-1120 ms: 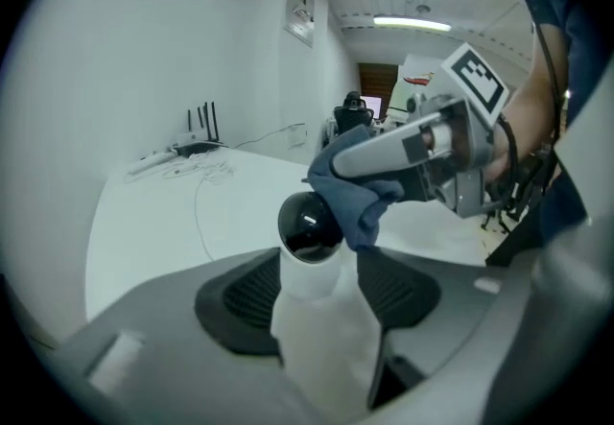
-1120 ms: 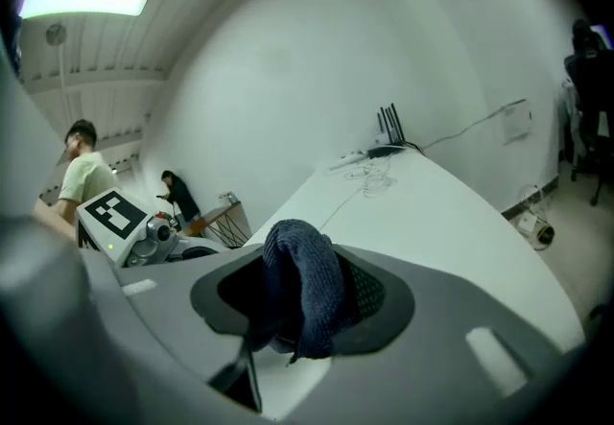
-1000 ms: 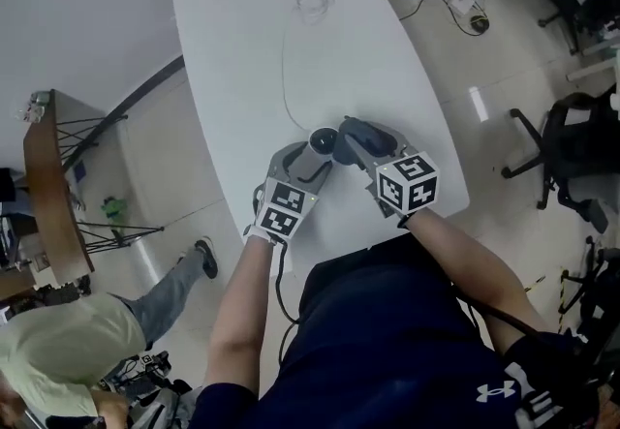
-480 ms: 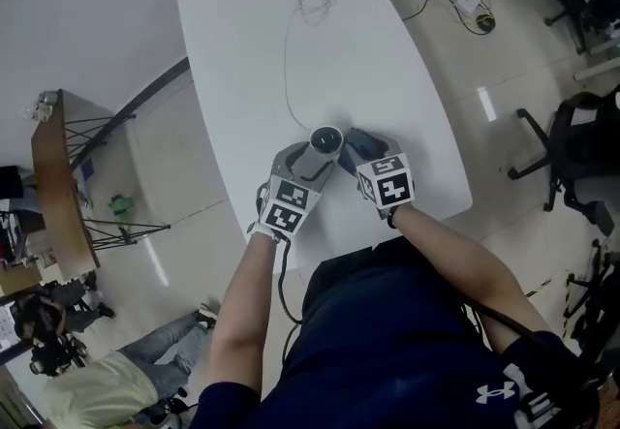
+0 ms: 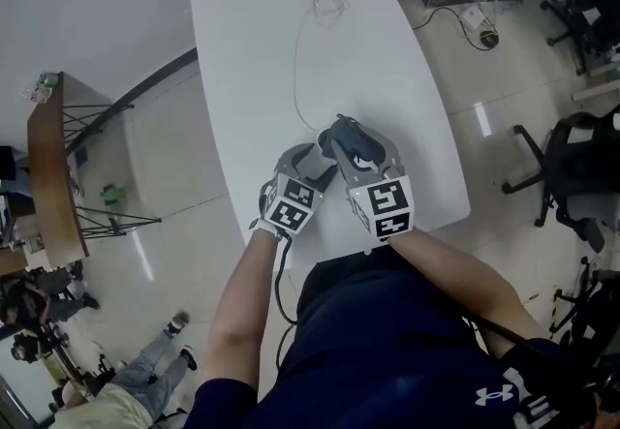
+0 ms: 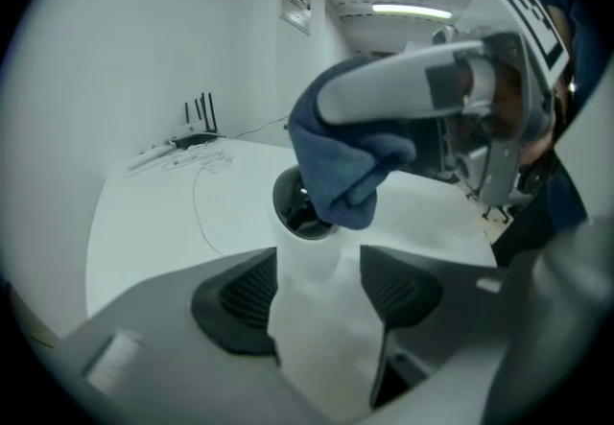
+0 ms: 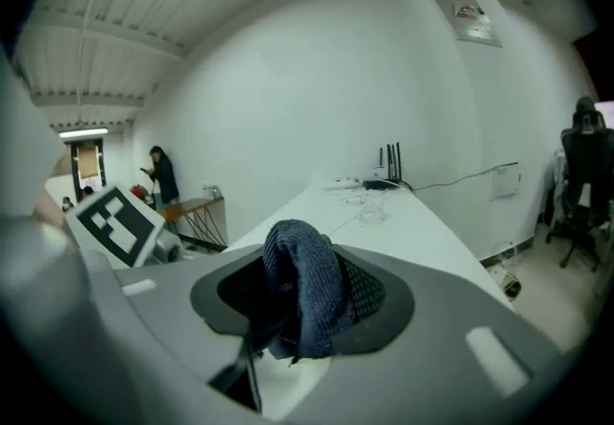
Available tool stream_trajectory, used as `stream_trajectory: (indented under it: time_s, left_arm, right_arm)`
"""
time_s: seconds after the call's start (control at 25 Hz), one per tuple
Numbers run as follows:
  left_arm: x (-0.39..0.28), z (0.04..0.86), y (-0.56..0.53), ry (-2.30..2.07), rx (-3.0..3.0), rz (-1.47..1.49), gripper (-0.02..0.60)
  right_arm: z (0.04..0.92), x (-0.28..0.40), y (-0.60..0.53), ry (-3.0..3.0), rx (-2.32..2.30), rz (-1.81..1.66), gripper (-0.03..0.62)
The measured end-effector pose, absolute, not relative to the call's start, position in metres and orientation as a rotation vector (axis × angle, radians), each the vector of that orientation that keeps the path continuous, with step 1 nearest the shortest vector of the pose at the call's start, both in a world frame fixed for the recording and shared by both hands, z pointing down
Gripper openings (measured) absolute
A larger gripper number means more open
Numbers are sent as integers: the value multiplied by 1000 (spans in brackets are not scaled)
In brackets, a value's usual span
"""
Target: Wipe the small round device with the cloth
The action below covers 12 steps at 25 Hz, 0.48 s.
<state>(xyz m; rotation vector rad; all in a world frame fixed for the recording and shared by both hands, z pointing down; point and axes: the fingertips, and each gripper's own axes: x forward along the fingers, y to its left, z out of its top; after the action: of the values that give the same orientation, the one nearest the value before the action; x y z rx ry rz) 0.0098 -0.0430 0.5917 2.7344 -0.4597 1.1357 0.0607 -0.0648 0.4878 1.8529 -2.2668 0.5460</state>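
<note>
L claw (image 6: 315, 284) jaws opening, small round device (image 6: 307, 222) between them. Its white body runs fwd btw the pads. No gap visible at either pad, so pads read as touching its sides. Device's dark round top faces 12 o'clock in left gripper view.

R claw (image 7: 302, 296) clamped on cloth (image 6: 341, 169), blue wad sticking out past the jaws. Wad sits on the 1 o'clock part of the device's top rim, covering approx half the dark face. R claw comes in from 2 o'clock, above the device.

Head view: both claws side by side at the 6 o'clock end of the counter (image 5: 387, 59), close to its near edge. R claw is also near the 4 o'clock edge. Open white surface stretches toward 12 o'clock. Only a thin cable (image 5: 297, 78) crosses it, ending in a coil and small bits at the far end. Router (image 6: 197, 130) is there too.

Past the counter edges: floor (image 5: 165, 156) at 9 o'clock w/ wooden side table (image 5: 48, 175) further out. Office chair (image 5: 572, 161) at 3 o'clock, well apart from the counter.
</note>
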Motion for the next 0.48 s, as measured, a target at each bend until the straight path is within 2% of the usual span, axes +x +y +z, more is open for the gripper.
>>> stream_trajectory:
  time_s: [0.36,0.48]
  left_arm:
    - [10,603,-35,-331,2753,1173,273]
    - [10,603,-33,-287,2769,1186,273]
  right_arm:
    - [561,90,-32,-1971,2110,991,175]
    - [586,79,-27,-1896,2044,968,175]
